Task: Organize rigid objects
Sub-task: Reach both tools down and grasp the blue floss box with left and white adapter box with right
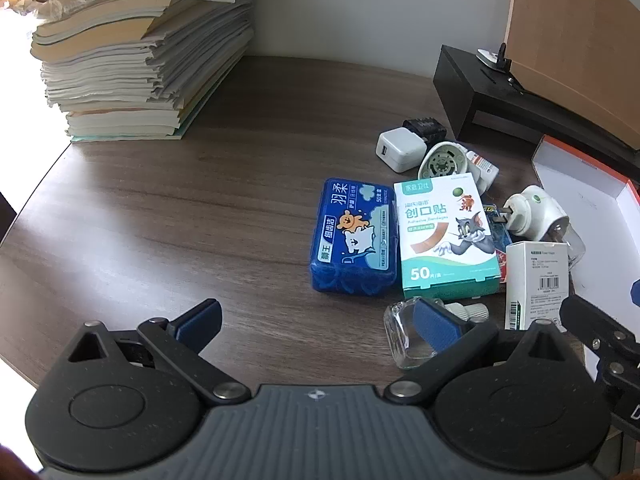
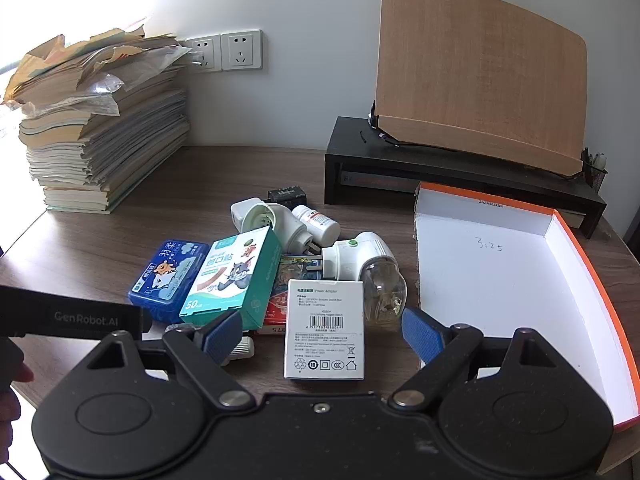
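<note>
Left gripper: the left gripper (image 1: 316, 320) hovers over bare wood, fingers spread wide apart with nothing between them; its right finger (image 1: 436, 322) shows in front of a small clear glass bottle (image 1: 400, 340).
Right gripper: the right gripper (image 2: 322, 330) has its fingers wide apart, holding nothing; the near end of the white power-adapter box (image 2: 325, 332) lies between them, untouched.
Adapter box: flat on the dark wood-grain table (image 1: 200, 200), printed label and barcode facing up.
Bandage box: the white-and-teal cardboard bandage box with a cartoon cat (image 2: 230, 280) lies just left of the adapter box, tilted on other items.
Blue case: a blue plastic case with a bear picture (image 1: 354, 236) sits touching the bandage box's left side.
Plug-in devices: two white plastic plug-in devices (image 2: 360, 258) and (image 2: 276, 224) lie behind the boxes, one with a clear glass bottle attached.
Small items: a white pill bottle (image 2: 318, 222), a white USB charger cube (image 1: 400, 148) and a black charger (image 2: 288, 196) lie at the far side of the pile.
Container: the white open cardboard box with orange rim (image 2: 592, 272) stands right of the pile, holding nothing, handwriting on its floor.
Far: a stack of papers and books (image 2: 100, 132) at the left, a black riser (image 2: 460, 168) with a wooden board at the right.
</note>
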### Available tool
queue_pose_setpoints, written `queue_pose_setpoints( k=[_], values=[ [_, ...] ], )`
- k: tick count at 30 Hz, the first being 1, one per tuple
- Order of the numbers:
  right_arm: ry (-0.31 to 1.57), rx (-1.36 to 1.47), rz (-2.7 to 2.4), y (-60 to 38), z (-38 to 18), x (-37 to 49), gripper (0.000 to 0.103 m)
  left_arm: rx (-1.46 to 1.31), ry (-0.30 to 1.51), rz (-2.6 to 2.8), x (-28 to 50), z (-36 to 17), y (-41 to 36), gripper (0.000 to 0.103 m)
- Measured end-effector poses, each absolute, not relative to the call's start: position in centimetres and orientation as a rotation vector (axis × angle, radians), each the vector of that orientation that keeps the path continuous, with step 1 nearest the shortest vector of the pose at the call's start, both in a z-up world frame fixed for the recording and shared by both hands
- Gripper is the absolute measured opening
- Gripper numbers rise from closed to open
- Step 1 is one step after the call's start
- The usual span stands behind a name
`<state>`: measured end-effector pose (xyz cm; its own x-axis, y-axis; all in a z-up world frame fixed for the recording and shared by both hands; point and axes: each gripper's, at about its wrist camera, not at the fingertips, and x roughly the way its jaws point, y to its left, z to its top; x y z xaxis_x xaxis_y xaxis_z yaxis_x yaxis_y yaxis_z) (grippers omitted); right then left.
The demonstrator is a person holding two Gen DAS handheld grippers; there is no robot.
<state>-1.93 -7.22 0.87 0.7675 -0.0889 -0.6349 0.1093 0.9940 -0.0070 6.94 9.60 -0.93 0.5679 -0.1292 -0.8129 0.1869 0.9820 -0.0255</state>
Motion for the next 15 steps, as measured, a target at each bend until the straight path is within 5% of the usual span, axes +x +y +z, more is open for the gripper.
queue_pose_setpoints(
  k=[15],
  values=[
    [0.687, 0.027, -0.141, -7.8, 0.4, -1.1, 0.102, 0.085, 0.948, -0.195, 9.9, -1.9, 8.6, 0.103]
  ],
)
